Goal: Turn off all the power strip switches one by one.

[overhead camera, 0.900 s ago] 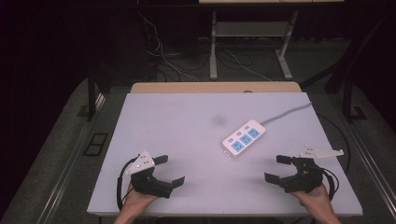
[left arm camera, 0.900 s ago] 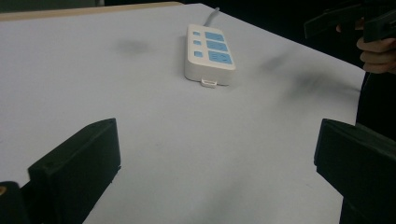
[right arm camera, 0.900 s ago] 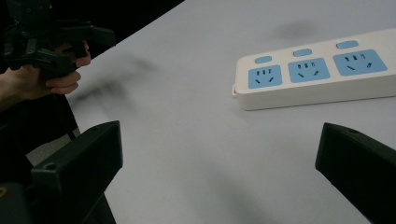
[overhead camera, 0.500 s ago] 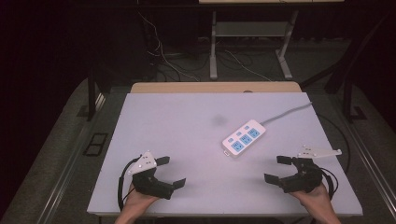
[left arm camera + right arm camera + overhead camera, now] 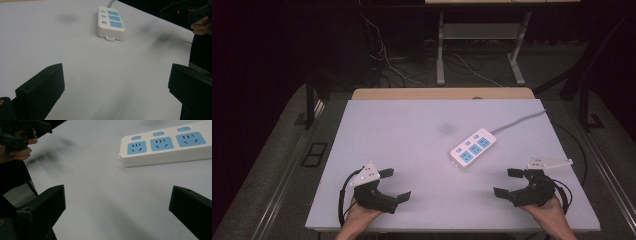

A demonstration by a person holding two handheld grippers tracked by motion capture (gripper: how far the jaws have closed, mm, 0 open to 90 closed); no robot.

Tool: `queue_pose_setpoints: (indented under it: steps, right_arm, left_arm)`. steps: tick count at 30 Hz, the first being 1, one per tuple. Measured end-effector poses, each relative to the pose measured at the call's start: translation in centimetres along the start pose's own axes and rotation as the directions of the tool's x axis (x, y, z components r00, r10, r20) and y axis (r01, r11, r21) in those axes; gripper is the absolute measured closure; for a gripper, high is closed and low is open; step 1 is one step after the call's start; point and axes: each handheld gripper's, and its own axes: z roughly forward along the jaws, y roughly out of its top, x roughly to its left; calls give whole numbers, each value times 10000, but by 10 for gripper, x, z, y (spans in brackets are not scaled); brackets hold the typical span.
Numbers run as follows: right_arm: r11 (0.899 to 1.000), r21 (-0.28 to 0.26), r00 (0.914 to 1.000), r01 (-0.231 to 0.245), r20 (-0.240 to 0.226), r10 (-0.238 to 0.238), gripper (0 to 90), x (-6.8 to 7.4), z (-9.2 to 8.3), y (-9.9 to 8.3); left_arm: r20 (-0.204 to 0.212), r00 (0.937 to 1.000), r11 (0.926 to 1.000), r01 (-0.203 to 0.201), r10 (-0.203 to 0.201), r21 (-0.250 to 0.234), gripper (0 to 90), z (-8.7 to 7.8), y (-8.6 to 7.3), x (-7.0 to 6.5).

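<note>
Strip (image 5: 473, 148) lies flat on the table (image 5: 412, 140), right of middle, well apart from both grippers and untouched. Left gripper (image 5: 393, 185) has its jaws spread over bare table near the front edge; right gripper (image 5: 511, 182) likewise, jaws wide with nothing between them. Against the earlier frames, both grippers sit in nearly the same spots and the strip has not moved. One strip with three blue sockets, one cord (image 5: 519, 121), two grippers
</note>
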Motion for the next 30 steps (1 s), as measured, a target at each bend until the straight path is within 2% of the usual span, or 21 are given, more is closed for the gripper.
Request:
queue_pose_setpoints:
  steps: [11,21,30]
  right_arm:
    - [9990,418,9998,165,79,-169,5,5,9,6]
    - [9963,627,9982,589,-101,-584,6,8,12,28]
    - [9941,819,9974,710,-168,-698,6,5,14,40]
  left_arm:
    - [48,10000,10000,44,-44,79,0,0,-1,0]
    - [36,9999,9998,98,-98,160,0,1,-2,1]
    - [61,10000,9997,67,-69,221,0,2,-2,1]
